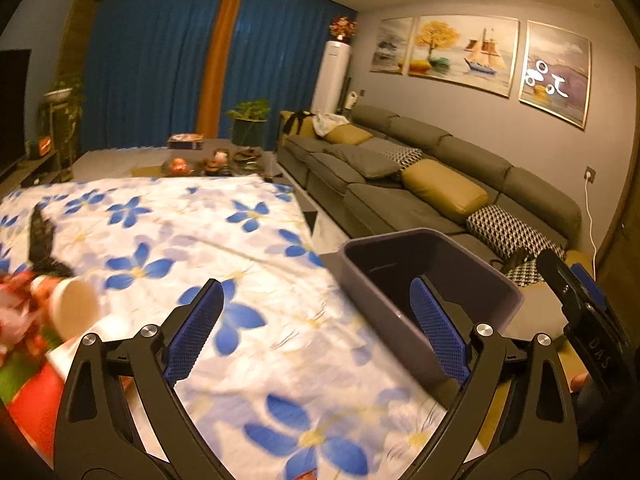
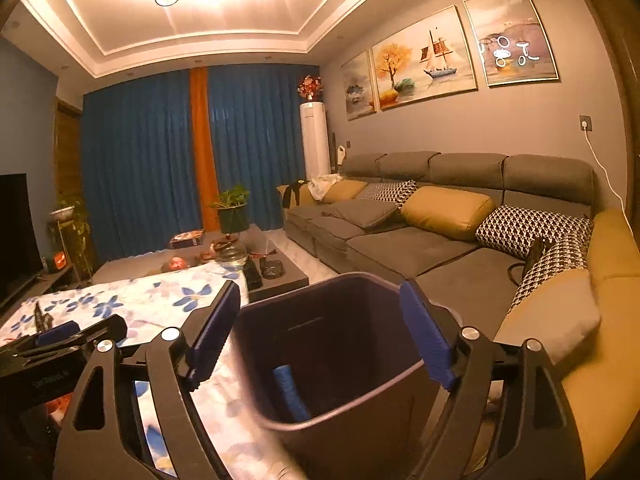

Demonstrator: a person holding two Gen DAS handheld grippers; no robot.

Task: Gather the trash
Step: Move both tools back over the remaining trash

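A dark purple trash bin stands off the right edge of the table with the blue-flowered cloth. My left gripper is open over the table's corner, its right finger over the bin's near wall, nothing held. My right gripper is open above the bin, whose mouth fills the gap between the pads; something blue shows inside. The right gripper also appears past the bin. A paper cup on its side and bright wrappers lie at the table's left.
A red packet lies near the table's front left and a black remote-like thing further back. A grey sofa with cushions runs along the right wall. A low coffee table with dishes stands beyond the cloth.
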